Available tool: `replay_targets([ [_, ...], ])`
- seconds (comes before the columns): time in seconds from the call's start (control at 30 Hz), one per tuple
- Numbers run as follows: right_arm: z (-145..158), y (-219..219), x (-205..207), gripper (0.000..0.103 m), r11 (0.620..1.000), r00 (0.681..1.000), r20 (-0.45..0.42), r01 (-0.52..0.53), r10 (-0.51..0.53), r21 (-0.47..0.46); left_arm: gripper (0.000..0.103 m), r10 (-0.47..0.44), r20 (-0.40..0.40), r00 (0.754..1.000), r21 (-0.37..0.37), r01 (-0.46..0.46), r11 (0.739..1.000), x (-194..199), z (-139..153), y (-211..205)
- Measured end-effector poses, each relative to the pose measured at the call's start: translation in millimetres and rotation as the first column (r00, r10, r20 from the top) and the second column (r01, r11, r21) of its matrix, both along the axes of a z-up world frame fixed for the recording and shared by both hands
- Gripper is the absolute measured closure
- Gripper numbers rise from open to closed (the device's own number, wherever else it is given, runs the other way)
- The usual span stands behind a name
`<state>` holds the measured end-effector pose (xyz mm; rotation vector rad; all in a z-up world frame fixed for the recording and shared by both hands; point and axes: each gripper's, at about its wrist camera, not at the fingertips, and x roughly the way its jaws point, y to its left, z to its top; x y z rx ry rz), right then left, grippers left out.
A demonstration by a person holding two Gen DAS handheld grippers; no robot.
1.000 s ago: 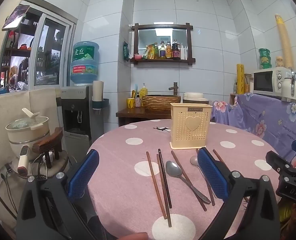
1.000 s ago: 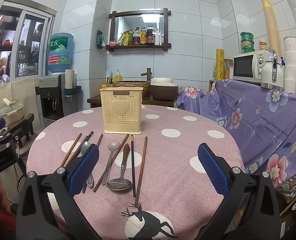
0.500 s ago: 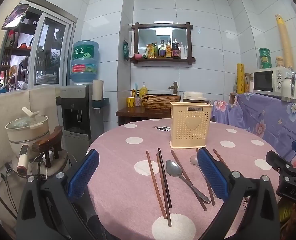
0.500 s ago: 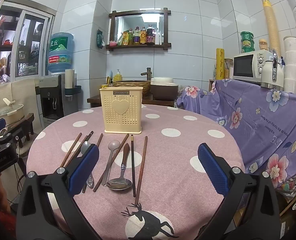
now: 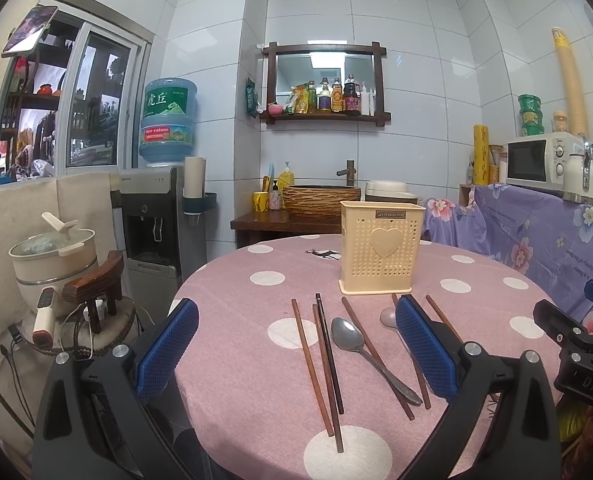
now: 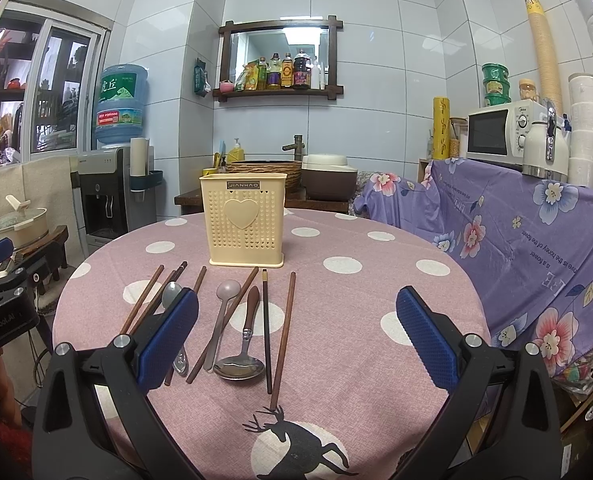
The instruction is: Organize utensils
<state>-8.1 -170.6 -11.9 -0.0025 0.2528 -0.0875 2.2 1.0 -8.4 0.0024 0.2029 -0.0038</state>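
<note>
Cream holder (image 6: 243,222) stands beyond scattered chopsticks (image 6: 283,335) and spoons (image 6: 240,367); left gripper (image 5: 296,354) and right gripper (image 6: 296,338) gape wide, empty.

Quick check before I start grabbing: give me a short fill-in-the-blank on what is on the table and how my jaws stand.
The cream perforated plastic utensil holder bears a raised ____ shape on its front.
The wooden-handled metal spoon lies with its bowl pointing ____ the holder.
Both the left gripper and the right gripper have jaws that stand ____.
The pink tablecloth has white ____.

Missing: heart; away from; open; dots
</note>
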Motion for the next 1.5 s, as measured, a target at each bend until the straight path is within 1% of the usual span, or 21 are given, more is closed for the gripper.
replay_targets([
  [0.37, 1.3, -0.4, -0.6, 0.005, 1.000, 1.000, -0.001, 0.000, 0.000, -0.002, 0.005, 0.000, -0.001, 1.000, -0.001, 0.000, 1.000, 1.0, -5.2, -4.0],
  [0.43, 1.4, -0.4, -0.7, 0.005, 1.000, 1.000, -0.001, 0.000, 0.000, -0.002, 0.005, 0.001, -0.001, 1.000, -0.002, -0.001, 1.000, 0.1, 1.3, -2.2],
  [1.5, -0.7, -0.6, -0.5, 0.005, 1.000, 1.000, -0.004, 0.001, -0.001, -0.001, 0.005, 0.001, -0.005, 1.000, -0.004, -0.001, 1.000, -0.2, 2.0, -0.5],
])
